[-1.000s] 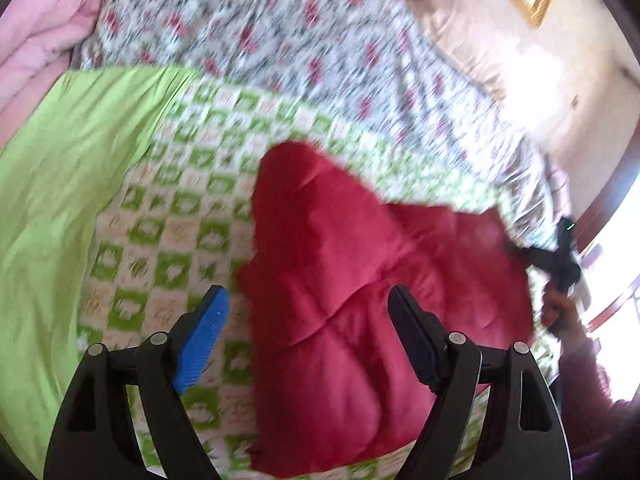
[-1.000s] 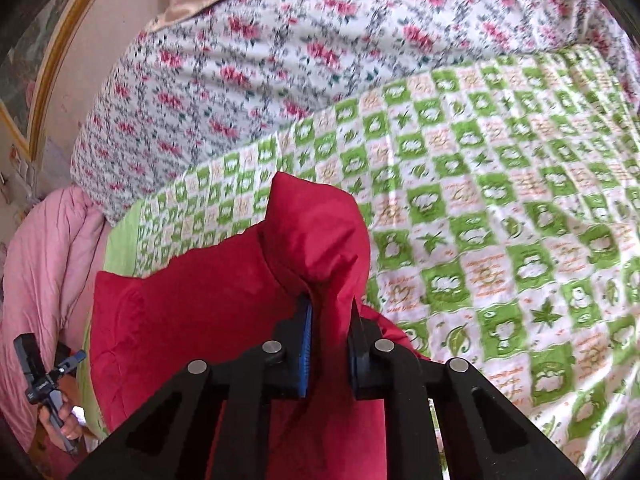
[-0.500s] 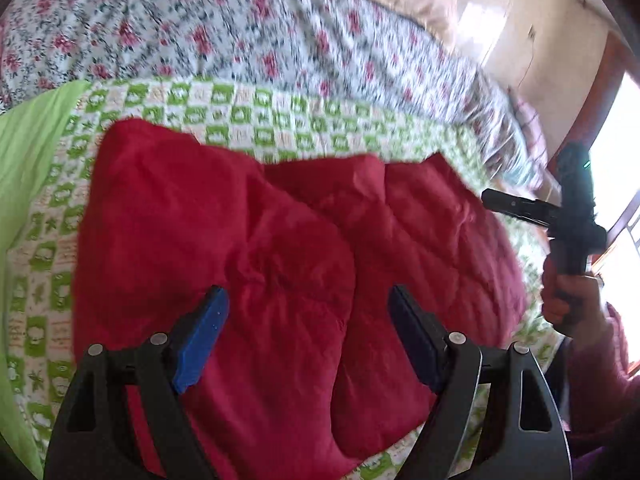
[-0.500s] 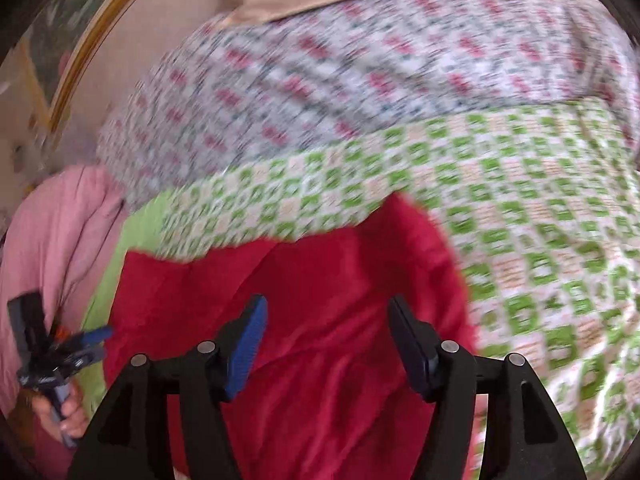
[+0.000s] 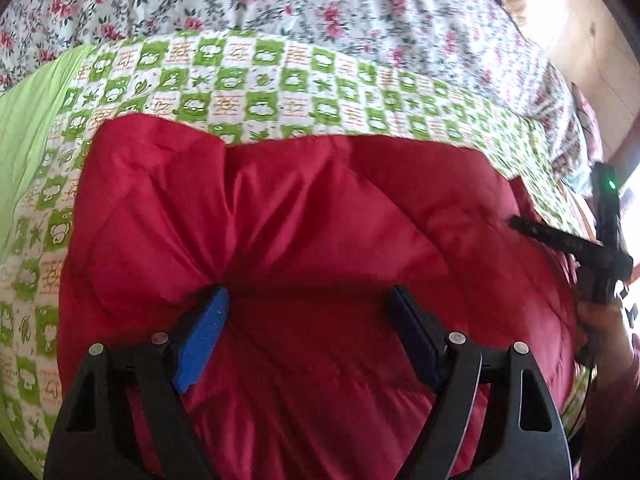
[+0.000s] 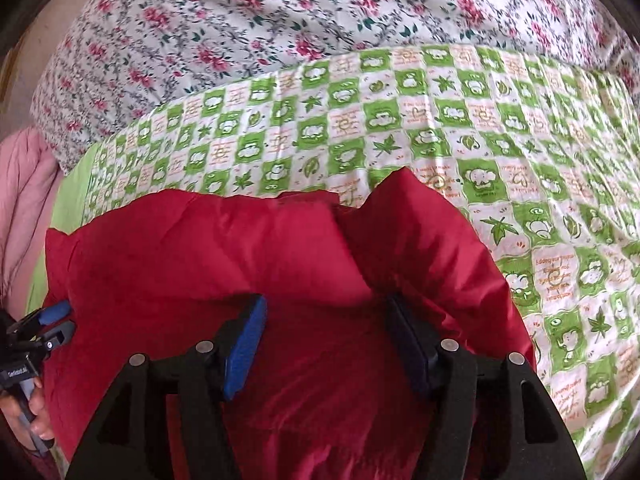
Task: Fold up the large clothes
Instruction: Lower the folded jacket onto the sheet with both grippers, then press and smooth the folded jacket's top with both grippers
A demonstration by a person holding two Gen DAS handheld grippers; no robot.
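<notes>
Both the left tongs (image 5: 308, 306) and right tongs (image 6: 324, 316) stand spread wide, gripping nothing, above the red quilted garment (image 5: 320, 220) lying folded on the green checked bedspread (image 6: 440, 120).

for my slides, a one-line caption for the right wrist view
Open right gripper over a folded red quilted garment on a green checked sheet.

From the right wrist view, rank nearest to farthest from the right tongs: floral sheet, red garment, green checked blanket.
1. Red garment: directly under the open right tongs.
2. Green checked blanket: beyond and to the right.
3. Floral sheet: farthest, along the top.
</notes>
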